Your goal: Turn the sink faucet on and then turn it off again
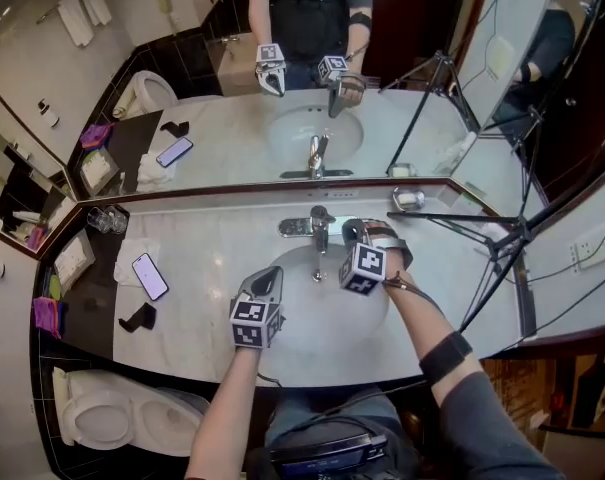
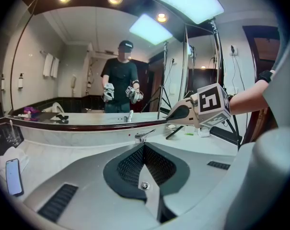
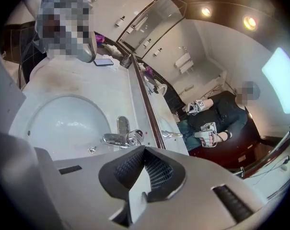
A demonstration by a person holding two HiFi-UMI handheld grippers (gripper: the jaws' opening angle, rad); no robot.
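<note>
Facing the wide mirror (image 1: 232, 118), we stand at the pale marble counter (image 1: 202, 248), with its oval sink basin (image 1: 307, 318) straight below us. We hold our left gripper (image 1: 271, 274) over the basin's near left side, its jaws closed together on nothing. Our right gripper (image 1: 354, 231) hangs just right of the faucet (image 1: 317, 226), its jaws likewise together and empty. The faucet stands at the basin's back rim, near the mirror. A phone (image 1: 150, 276) lies on the counter, well to the left.
</note>
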